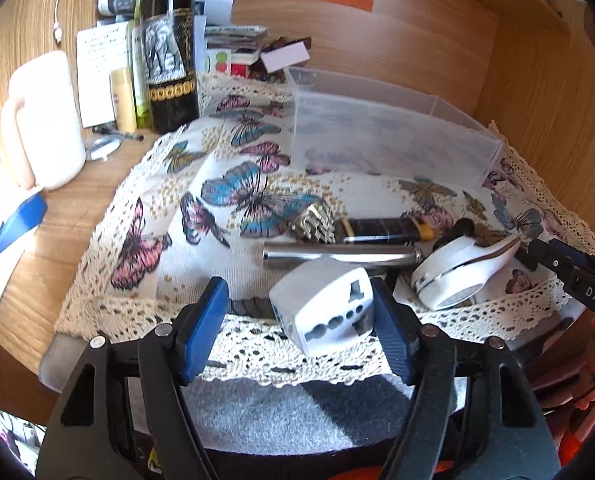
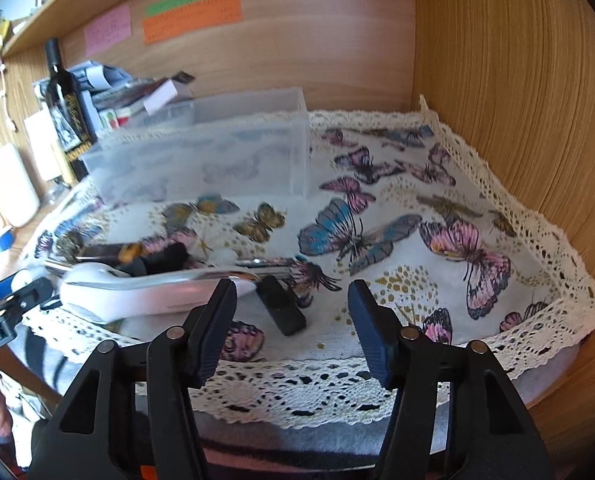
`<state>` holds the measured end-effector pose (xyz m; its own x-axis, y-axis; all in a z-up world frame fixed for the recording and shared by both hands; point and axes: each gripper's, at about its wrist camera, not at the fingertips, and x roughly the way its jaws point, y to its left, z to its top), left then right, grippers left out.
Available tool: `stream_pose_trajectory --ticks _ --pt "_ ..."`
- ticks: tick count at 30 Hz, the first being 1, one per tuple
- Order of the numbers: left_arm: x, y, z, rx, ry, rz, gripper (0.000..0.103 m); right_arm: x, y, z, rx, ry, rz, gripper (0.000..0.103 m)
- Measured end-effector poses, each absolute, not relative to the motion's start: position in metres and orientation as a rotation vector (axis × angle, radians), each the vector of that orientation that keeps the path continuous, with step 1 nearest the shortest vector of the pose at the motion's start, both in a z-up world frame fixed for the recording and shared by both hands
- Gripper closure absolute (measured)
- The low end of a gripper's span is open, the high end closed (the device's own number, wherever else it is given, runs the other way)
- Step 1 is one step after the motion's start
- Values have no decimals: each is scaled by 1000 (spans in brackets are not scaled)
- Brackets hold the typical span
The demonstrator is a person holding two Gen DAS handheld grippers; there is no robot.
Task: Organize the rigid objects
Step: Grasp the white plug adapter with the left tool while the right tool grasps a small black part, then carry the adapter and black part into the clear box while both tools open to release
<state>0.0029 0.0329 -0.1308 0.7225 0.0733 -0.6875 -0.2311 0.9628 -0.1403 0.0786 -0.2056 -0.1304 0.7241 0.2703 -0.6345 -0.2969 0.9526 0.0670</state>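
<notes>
My left gripper [image 1: 297, 320] is open; a white plug adapter [image 1: 323, 306] lies between its blue fingers, against the right one, on the butterfly cloth [image 1: 225, 200]. Behind it lie a silver tube [image 1: 337, 256], a dark tube with a gold cap [image 1: 381, 230] and a white hand-held device [image 1: 457, 272]. The clear plastic box [image 1: 385, 136] stands empty behind them. My right gripper [image 2: 293, 320] is open and empty over the cloth [image 2: 417, 220]; the white device [image 2: 145, 288] and a small black block [image 2: 281, 306] lie just in front of its left finger. The box [image 2: 217, 152] stands further back.
A dark wine bottle [image 1: 171, 48], a white jug [image 1: 43, 120], a yellow tube [image 1: 123, 100], a pen [image 1: 117, 133] and stacked papers [image 1: 97, 68] crowd the desk at back left. Wooden walls [image 2: 517, 100] close the back and right. The right gripper's arm [image 1: 577, 276] shows in the left view.
</notes>
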Motion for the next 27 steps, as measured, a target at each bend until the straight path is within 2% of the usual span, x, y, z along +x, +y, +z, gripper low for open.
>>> stream_pose_trajectory --ticks 3,5,7,8,10,16,27 --pt "1 31 -134 -194 736 202 44 83 -203 -135 -58 704 315 54" --pt "3 31 -135 -194 735 199 56 85 -201 -138 -69 708 316 59" --pt "3 32 -135 -198 733 195 64 85 -200 -139 -75 703 299 73" --pt "4 32 -135 -199 730 194 64 85 -200 -140 -73 702 299 75" --pt "3 33 -134 -203 724 187 64 83 -202 -138 -61 700 309 90" --pt "4 38 -121 -190 693 182 64 80 -202 -131 -59 668 307 95" --pt "17 49 -74 -203 568 128 64 78 -201 -105 -95 585 308 96"
